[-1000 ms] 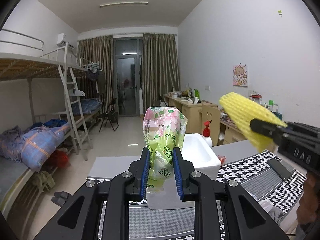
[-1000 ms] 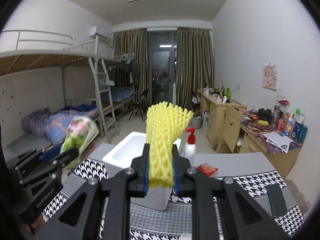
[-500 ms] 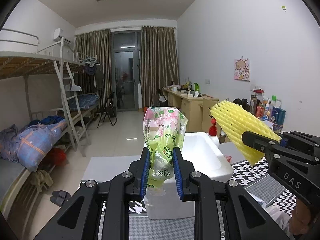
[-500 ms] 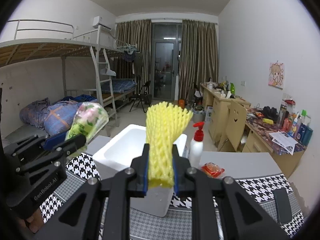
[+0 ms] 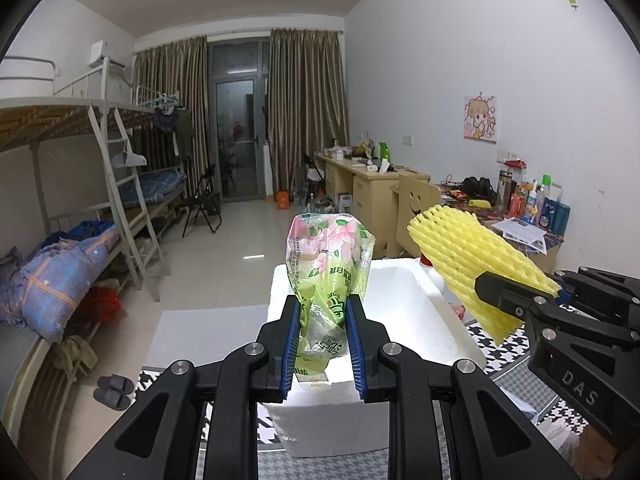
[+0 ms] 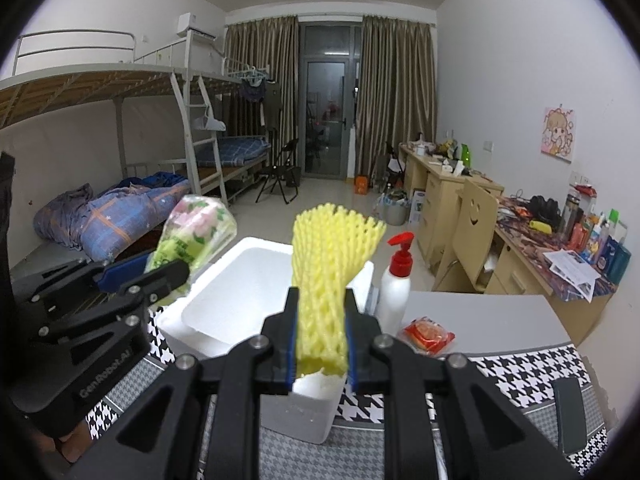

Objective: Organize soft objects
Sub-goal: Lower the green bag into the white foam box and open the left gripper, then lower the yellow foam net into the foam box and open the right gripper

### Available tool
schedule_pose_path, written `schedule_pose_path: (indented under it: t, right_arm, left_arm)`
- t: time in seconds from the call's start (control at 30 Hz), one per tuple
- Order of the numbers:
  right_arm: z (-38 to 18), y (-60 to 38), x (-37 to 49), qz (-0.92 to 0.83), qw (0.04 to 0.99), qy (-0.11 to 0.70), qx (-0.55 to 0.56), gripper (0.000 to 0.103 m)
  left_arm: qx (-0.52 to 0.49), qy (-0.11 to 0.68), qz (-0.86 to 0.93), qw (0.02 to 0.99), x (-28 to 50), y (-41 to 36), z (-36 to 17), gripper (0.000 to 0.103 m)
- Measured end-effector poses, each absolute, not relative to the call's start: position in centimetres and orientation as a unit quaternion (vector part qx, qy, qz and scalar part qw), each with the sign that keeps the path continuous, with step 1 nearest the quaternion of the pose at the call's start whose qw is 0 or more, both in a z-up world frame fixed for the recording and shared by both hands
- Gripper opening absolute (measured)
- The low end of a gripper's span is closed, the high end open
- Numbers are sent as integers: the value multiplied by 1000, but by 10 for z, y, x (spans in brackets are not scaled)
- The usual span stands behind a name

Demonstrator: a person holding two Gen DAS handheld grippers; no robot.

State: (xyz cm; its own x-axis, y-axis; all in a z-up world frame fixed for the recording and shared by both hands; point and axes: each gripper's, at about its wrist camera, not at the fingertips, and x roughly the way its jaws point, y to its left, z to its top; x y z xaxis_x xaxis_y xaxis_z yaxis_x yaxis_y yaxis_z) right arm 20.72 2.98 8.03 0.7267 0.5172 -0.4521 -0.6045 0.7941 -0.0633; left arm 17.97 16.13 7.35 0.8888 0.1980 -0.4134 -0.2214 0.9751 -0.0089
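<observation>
My left gripper point(image 5: 322, 344) is shut on a green floral plastic bag point(image 5: 329, 268), held upright over the near edge of a white foam box point(image 5: 416, 304). My right gripper point(image 6: 321, 346) is shut on a yellow foam fruit net point(image 6: 326, 276), held upright above the box's point(image 6: 236, 288) near right corner. From the left wrist view the right gripper point(image 5: 532, 304) comes in from the right with the net point(image 5: 468, 260) above the box's right rim. In the right wrist view the left gripper point(image 6: 120, 280) carries the bag point(image 6: 192, 232) at the box's left side.
The box stands on a table with a houndstooth cloth point(image 6: 520, 384). A white pump bottle with a red top point(image 6: 396, 280) and a red snack packet point(image 6: 428, 334) sit right of the box. A dark phone point(image 6: 570, 416) lies at the right edge. Bunk beds point(image 5: 60, 240) and desks point(image 6: 520, 240) stand beyond.
Both grippers have moved forward toward the foam box, which now looks larger and closer. Their holds on the bag and the net are unchanged.
</observation>
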Motion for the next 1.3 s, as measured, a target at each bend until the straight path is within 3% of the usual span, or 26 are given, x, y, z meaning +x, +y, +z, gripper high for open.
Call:
schedule_pose_path:
  t: [0.37,0.5,0.57,0.63,0.73,0.93,1.3]
  right_arm:
    - [76,37,222,299,919,233,-105,22]
    - [77,35,230,295,920,238,-99,22]
    - [76,34,231,294,920,240,-97,22]
    - [75,34,233,293,920,241,-97,22]
    - [74,37,232,290,921,241,-100,22]
    - [70,42,241,293,918,251,-97,22]
    - [68,61,241,311,909,254,-108,22]
  left_arm:
    - [-41,248,91,964,214,172,59,25]
    - [-34,258,82,962,220,170,55,30]
    - [-34,263,83,961,225,171,54,43]
    - [-37,265,86,960,228,176,54,71]
    - [-40,253,101,961,223,181,55,89]
    - [-36,217,133,966,199,193,69,102]
    - [-48,198,170,964,163,210,70,102]
